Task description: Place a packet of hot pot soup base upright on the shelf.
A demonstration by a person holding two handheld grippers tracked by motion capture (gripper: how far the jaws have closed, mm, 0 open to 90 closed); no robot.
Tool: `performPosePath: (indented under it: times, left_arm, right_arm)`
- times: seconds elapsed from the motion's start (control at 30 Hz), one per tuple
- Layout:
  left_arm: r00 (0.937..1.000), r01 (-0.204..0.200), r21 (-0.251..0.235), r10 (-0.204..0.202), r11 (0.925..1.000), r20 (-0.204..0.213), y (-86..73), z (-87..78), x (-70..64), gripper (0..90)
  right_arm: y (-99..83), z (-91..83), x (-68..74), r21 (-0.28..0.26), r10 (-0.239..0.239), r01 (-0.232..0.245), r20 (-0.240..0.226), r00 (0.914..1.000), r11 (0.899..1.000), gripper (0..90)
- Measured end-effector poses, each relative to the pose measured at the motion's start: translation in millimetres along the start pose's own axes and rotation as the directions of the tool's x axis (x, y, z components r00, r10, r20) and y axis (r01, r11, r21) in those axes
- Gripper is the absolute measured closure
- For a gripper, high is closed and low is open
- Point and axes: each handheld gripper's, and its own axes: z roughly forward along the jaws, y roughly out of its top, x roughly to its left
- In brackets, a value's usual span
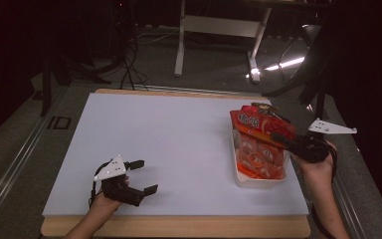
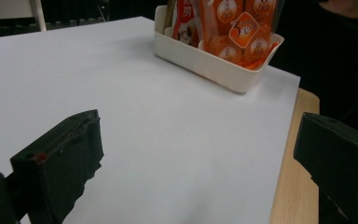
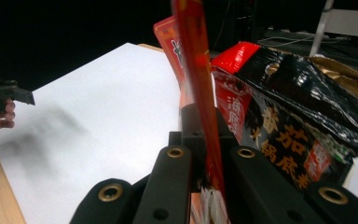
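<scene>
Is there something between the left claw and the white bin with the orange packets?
Nothing visible. The left claw is open above the bare white board, and the board between it and the white bin is bare. The right claw is shut on an orange packet at the bin.

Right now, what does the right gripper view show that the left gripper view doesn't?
The right gripper view alone: the right gripper shut edge-on around an orange packet, with a black sauce packet close beside it, and, farther off, the left gripper.

The left gripper view alone: the left gripper's own jaws wide apart with nothing between them, low over the white sheet, and the white bin seen whole from the side, with orange packets standing in it.

Both: the white sheet, the wooden table edge and the orange packets.
</scene>
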Motion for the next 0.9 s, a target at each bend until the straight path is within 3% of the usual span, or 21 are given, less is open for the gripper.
performPosePath:
  times: [0.67,0.9]
  left_arm:
    - [0.9999,0.010,0.000,-0.010,1.0000,0.004,-0.9,0.8,1.1,1.8]
    - [0.9999,0.015,0.003,-0.015,0.9999,0.007,-1.6,1.1,1.8,1.8]
  right_arm:
    - [-24.8,-6.7,-5.1,-0.011,0.024,-0.024,0.015,0.9996,1.000,89.8]
    - [-33.7,-13.0,-14.7,-0.019,0.044,-0.044,0.017,0.9989,0.999,89.6]
